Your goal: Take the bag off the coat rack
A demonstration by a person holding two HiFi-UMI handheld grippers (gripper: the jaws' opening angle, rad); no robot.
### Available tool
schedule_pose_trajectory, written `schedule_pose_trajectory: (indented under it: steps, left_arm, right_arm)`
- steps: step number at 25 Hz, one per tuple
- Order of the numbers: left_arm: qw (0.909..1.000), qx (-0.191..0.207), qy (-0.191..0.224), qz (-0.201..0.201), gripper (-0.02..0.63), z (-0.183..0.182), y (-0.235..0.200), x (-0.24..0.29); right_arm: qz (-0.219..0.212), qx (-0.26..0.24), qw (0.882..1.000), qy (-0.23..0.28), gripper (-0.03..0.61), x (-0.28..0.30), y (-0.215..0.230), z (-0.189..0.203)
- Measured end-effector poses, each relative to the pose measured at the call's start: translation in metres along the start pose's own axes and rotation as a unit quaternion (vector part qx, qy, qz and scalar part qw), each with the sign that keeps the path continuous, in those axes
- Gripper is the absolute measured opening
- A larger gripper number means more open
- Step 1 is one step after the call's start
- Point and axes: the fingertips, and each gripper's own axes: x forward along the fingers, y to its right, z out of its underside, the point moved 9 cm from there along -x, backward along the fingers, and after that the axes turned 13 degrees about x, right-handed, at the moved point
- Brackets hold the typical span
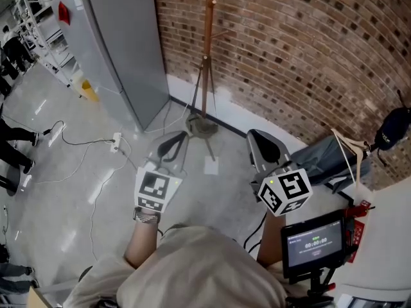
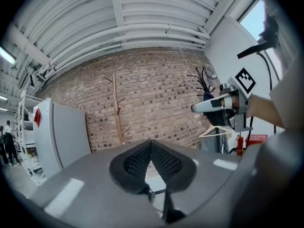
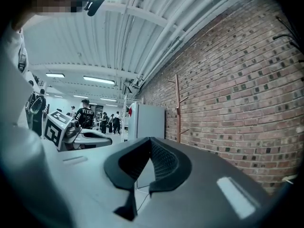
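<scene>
A bare wooden coat rack stands against the brick wall, its base on the floor; no bag shows on its pegs. At the far right a dark blue item hangs from a black branched rack; I cannot tell whether it is the bag. My left gripper is held low in front of the wooden rack, shut with nothing between its jaws. My right gripper is beside it, also shut and empty. Both are well short of either rack.
A tall grey cabinet stands left of the wooden rack. Cables and a power strip lie on the floor, and a white sheet near the rack's base. A grey garment on a hanger and a small screen are at the right. People stand far back.
</scene>
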Motion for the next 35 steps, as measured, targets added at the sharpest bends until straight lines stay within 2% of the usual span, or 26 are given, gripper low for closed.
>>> schedule_pose_trajectory:
  steps: [10,18,25,35]
  left_arm:
    - [0.9996,-0.005,-0.021,-0.021,0.0,-0.003,0.022,-0.002]
    - [0.9995,-0.004,-0.03,-0.007,0.0,0.013,0.016,0.028]
    - [0.9998,-0.007,-0.018,-0.001,0.0,0.031,-0.026,0.08]
    - [0.9993,-0.013,-0.014,0.032,0.0,0.064,-0.111,0.156]
  right_arm:
    - [-0.028,0.007,0.999,-0.014,0.002,-0.008,0.018,0.008]
    - [-0.012,0.023,1.0,-0.016,0.003,0.01,0.044,0.016]
    - [0.003,0.022,1.0,-0.017,0.003,0.064,0.067,0.009]
    - [0.021,0.029,0.999,-0.016,0.003,0.168,0.089,-0.008]
